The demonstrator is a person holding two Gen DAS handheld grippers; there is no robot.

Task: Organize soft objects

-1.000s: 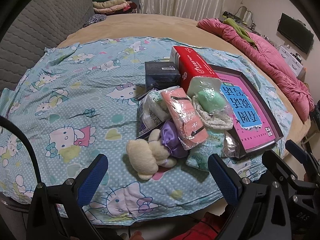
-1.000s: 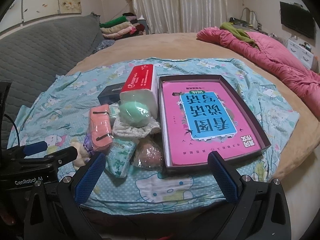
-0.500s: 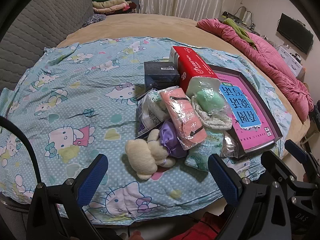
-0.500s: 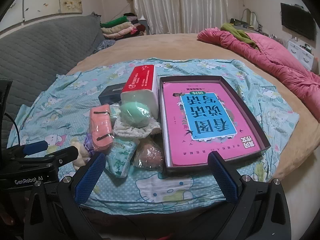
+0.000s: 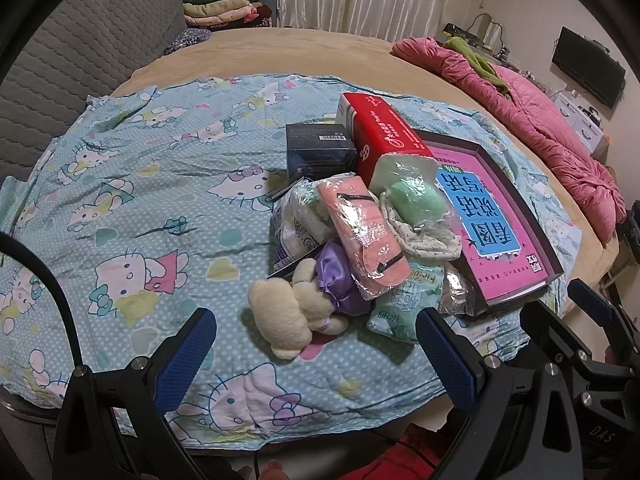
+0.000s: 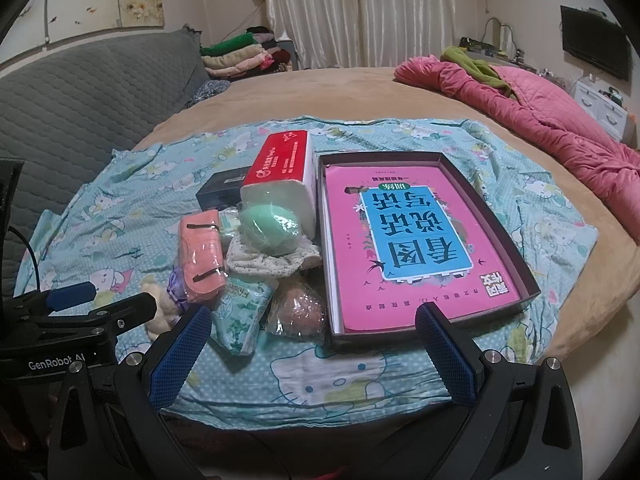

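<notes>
Lying just beyond wide-open left gripper (image 5: pixel 316 354), cream plush toy (image 5: pixel 290 316); right gripper (image 6: pixel 314 354) open, empty

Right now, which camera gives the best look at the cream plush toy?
The left wrist view: the plush toy lies whole and unobstructed on the sheet, just ahead of the open left claw. In the right wrist view only a sliver shows, behind the left claw's arm.

Left gripper (image 5: pixel 316 354), right gripper (image 6: pixel 312 354): fingers spread, empty.
</notes>
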